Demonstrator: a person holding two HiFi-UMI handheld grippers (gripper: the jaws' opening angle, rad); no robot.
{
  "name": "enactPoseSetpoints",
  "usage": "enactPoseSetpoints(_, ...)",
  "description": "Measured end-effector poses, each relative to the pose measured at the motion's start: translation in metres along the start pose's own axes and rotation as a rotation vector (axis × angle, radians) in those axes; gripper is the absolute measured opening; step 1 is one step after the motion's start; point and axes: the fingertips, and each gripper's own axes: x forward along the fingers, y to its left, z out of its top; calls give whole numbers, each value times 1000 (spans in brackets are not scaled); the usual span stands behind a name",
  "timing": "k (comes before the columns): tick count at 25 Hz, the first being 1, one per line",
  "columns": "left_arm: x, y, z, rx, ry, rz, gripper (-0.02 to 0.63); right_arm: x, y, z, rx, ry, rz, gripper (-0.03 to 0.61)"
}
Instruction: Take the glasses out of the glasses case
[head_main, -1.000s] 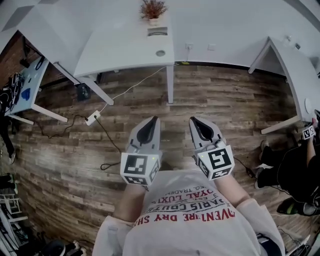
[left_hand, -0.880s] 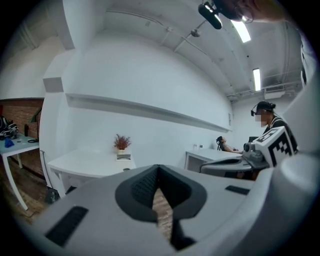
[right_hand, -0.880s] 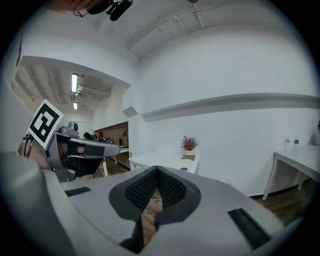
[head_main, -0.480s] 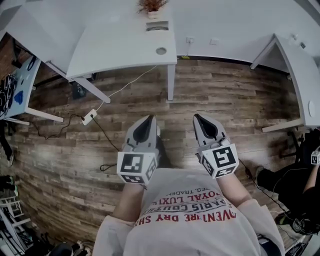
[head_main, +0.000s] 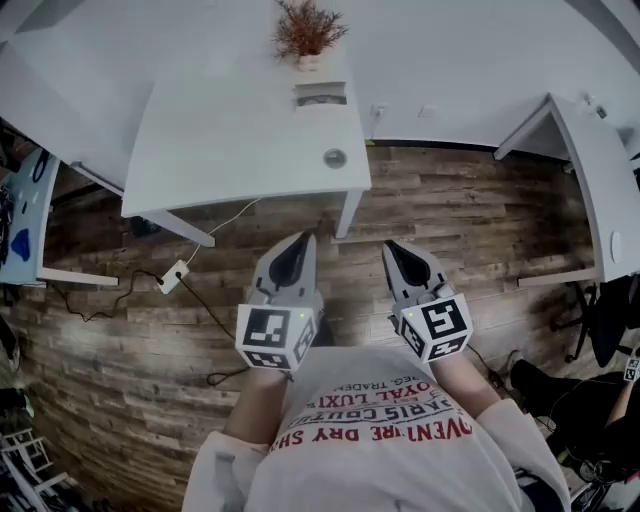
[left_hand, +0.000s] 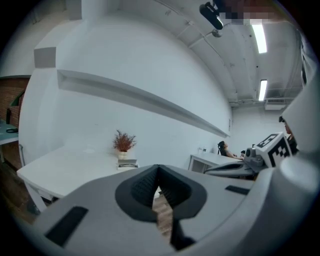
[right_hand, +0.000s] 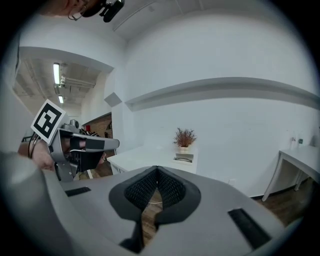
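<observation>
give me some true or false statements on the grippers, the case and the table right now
1. Both the left gripper and the right gripper are shut with nothing between their jaws. True.
2. The left gripper holds the glasses case. False: the case lies on the white table, untouched.
3. The potted plant stands on the floor. False: it stands on the table, just behind the case.
4. A power strip lies on the wooden floor. True.
5. Both grippers hang over the tabletop. False: they are over the floor, short of the table's near edge.
</observation>
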Motion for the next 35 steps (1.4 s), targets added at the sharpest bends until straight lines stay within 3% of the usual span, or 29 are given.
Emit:
enactPoseSetpoints(10,88,130,44,-3,7,4,0,152,-24,61,-20,-2,-13,12)
enactPoseSetpoints(19,155,165,37,-33,65,16,0,222,-73,72,-29,18,1,12)
enactPoseSetpoints(28,246,186,41,-98,104,124,0,310,-136,78,-36,74,180,12)
enactPoseSetpoints(35,308,215,27,-168,165,240,0,385,-175,64,-62,199,350,14)
